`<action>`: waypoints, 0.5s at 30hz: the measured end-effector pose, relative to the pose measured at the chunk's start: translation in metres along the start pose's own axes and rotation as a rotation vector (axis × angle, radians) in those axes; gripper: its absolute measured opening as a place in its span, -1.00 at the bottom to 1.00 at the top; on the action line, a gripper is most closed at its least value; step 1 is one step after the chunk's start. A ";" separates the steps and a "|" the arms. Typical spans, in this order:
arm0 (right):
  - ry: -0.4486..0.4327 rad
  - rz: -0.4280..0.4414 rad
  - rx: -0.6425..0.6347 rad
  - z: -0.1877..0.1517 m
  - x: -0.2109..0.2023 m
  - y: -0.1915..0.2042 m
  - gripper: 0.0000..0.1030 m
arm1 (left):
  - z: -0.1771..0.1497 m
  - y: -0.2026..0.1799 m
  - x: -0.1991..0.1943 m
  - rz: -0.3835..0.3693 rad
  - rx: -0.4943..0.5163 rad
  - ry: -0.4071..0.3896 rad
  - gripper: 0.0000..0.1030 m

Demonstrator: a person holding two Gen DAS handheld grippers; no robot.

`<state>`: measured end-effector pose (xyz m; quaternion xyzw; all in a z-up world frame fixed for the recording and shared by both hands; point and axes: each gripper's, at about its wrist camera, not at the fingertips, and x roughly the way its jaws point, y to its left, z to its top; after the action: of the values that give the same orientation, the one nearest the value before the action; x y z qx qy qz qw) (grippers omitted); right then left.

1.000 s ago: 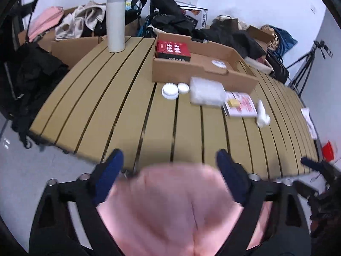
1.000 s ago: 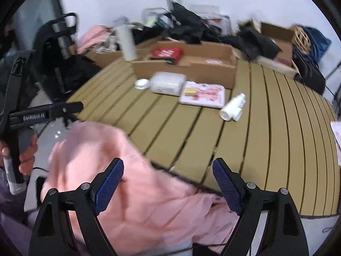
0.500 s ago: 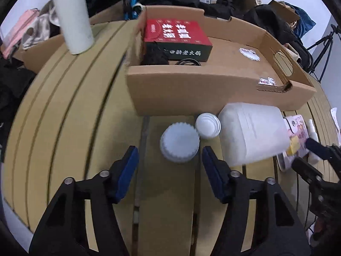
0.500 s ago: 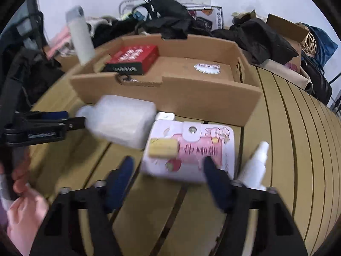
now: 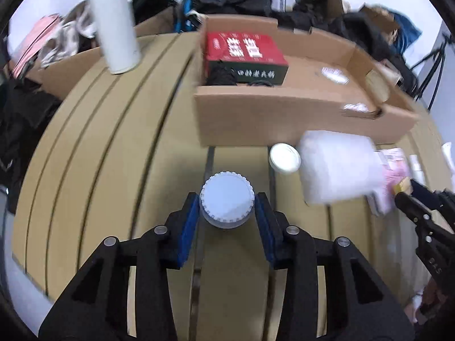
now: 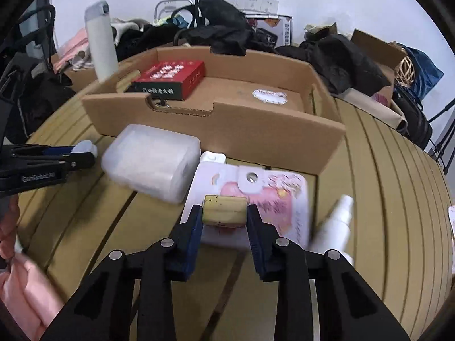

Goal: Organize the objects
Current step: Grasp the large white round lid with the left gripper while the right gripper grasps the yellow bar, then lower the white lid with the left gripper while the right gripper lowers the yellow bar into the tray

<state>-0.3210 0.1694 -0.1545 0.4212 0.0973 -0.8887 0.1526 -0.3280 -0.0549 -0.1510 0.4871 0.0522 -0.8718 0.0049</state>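
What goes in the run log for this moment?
left gripper: shut on white ridged lid | right gripper: shut on yellow block | cardboard tray: behind

Slatted tan table [image 6: 384, 184], boards running front to back with dark gaps between.
Tall white flask [image 6: 101, 42] with grey lid, upright at the table's far left.
Behind the table, against the white wall: heap of black clothing and bags [image 6: 221, 34]; pink garment [image 5: 37, 39] on the far left, lying on a low cardboard carton [image 5: 74, 68].
Back right: open cardboard box [image 6: 375, 48], wicker basket [image 6: 403, 66] touching a blue bag [image 6: 423, 71].
Black tripod legs [image 6: 443, 142] at the right edge.
White socket strip [image 6: 253, 1] on the wall.
Pink cloth [image 6: 25, 292] off the table's near left corner, blurred.
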 end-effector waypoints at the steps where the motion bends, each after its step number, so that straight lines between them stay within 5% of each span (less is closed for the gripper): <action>1: -0.004 0.003 -0.002 -0.003 -0.010 -0.001 -0.34 | -0.008 0.005 -0.021 -0.015 -0.029 -0.016 -0.30; 8: -0.081 0.036 0.050 -0.043 -0.123 -0.010 -0.34 | -0.080 0.019 -0.151 -0.071 -0.123 -0.144 -0.29; 15: -0.184 0.027 0.078 -0.074 -0.193 -0.004 -0.34 | -0.107 0.007 -0.211 -0.026 -0.096 -0.239 -0.29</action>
<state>-0.1535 0.2324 -0.0503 0.3446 0.0428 -0.9246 0.1563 -0.1257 -0.0607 -0.0276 0.3783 0.0992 -0.9201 0.0234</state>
